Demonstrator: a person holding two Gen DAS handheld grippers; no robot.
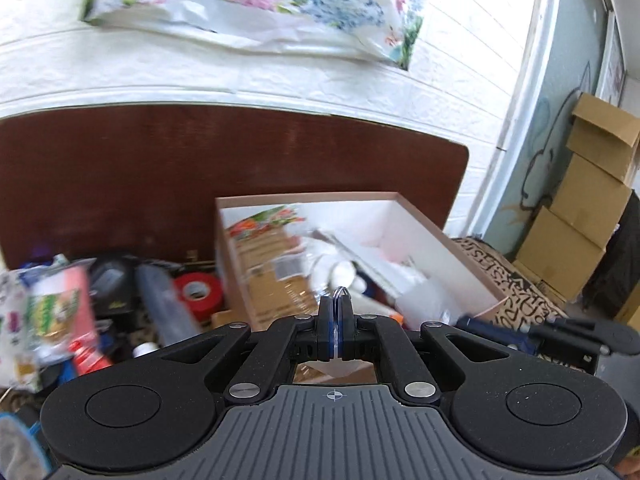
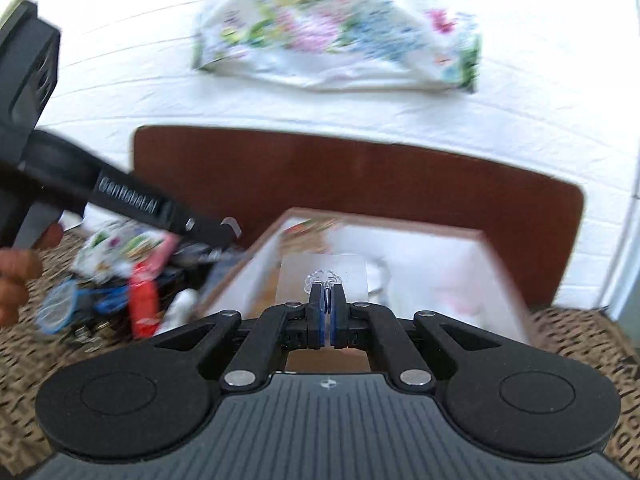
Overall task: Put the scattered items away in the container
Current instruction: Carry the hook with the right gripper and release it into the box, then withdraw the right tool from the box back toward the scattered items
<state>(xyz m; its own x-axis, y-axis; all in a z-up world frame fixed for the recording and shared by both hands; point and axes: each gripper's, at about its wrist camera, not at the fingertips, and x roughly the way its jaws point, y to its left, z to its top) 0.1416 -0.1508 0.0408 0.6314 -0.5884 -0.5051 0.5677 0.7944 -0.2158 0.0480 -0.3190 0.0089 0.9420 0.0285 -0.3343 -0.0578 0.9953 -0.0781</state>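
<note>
An open cardboard box (image 1: 460, 248), white inside, holds a printed packet (image 1: 272, 256) and white items. It also shows in the right wrist view (image 2: 492, 272). My left gripper (image 1: 340, 300) is shut on a thin clear piece with a metal-looking rounded edge, in front of the box. My right gripper (image 2: 327, 292) is shut on a small clear plastic item (image 2: 324, 278) and holds it over the box's near side. The left gripper also shows in the right wrist view (image 2: 224, 232), above the scattered pile. Both views are blurred.
Left of the box lies a pile: a red tape roll (image 1: 198, 290), a dark tube (image 1: 164, 300), snack packets (image 1: 56, 304), a red tube (image 2: 142, 304), blue items (image 2: 60, 312). A brown headboard (image 1: 160, 168) and white wall stand behind. Cardboard boxes (image 1: 580, 216) are stacked far right.
</note>
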